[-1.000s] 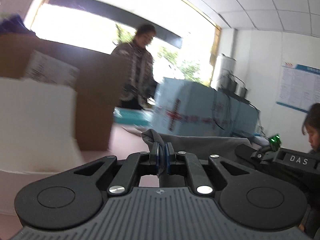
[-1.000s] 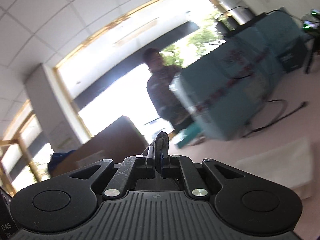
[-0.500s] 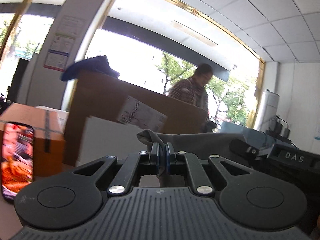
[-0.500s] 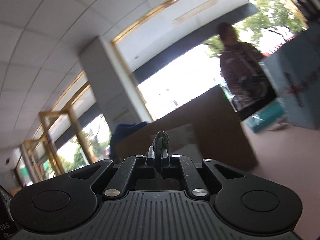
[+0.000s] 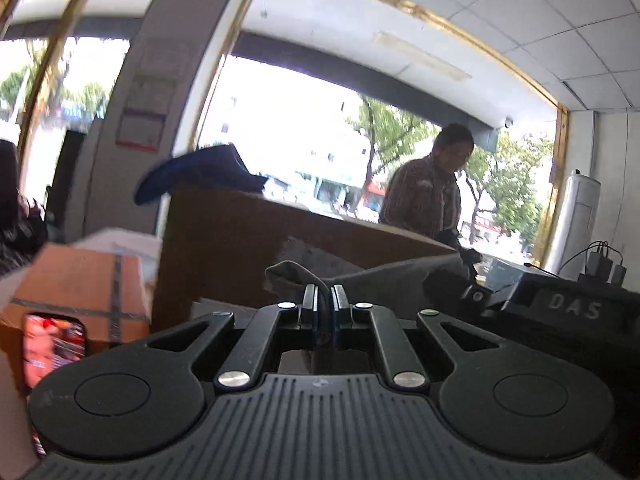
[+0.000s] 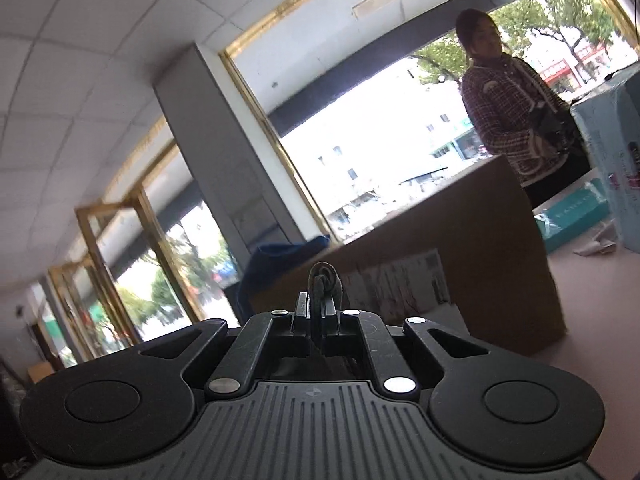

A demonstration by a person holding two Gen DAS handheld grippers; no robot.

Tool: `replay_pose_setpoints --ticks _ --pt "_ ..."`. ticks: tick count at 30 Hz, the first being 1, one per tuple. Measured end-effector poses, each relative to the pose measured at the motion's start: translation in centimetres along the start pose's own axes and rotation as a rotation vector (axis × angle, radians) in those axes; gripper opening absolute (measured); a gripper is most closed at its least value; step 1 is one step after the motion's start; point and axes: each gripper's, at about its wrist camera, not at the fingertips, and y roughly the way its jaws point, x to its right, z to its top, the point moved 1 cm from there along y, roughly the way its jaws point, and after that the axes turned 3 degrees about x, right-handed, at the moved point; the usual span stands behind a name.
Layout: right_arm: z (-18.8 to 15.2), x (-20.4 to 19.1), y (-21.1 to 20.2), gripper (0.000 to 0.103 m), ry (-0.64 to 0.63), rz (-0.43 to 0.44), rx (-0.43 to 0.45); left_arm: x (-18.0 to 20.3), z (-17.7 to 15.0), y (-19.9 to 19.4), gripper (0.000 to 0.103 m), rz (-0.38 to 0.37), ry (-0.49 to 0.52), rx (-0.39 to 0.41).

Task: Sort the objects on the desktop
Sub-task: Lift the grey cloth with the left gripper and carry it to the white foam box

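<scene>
Swung upward since a second ago, both views face the tall brown cardboard box (image 5: 256, 256), left tongs (image 5: 324, 300) and right tongs (image 6: 318, 306) clamped on one grey cloth (image 5: 372, 276) stretched between them, probably for folding.

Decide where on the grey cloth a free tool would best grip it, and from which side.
Grip the top hem of the cloth midway, coming from above. Both the left tool and the right tool pinch its ends, so the hem stretches as a thin edge between them that fingers can straddle.
</scene>
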Motion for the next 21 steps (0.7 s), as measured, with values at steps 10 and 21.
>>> replay_pose_setpoints --ticks 10,21 --pt "-0.5 2.3 2.7 0.005 0.02 -0.042 -0.082 -2.5 -4.2 5.9 0.006 0.025 -0.05 -0.277" --pt "-0.8 0.2 0.2 0.005 0.058 0.006 -0.143 -3.0 -1.8 2.8 0.006 0.0 -0.108 -0.284"
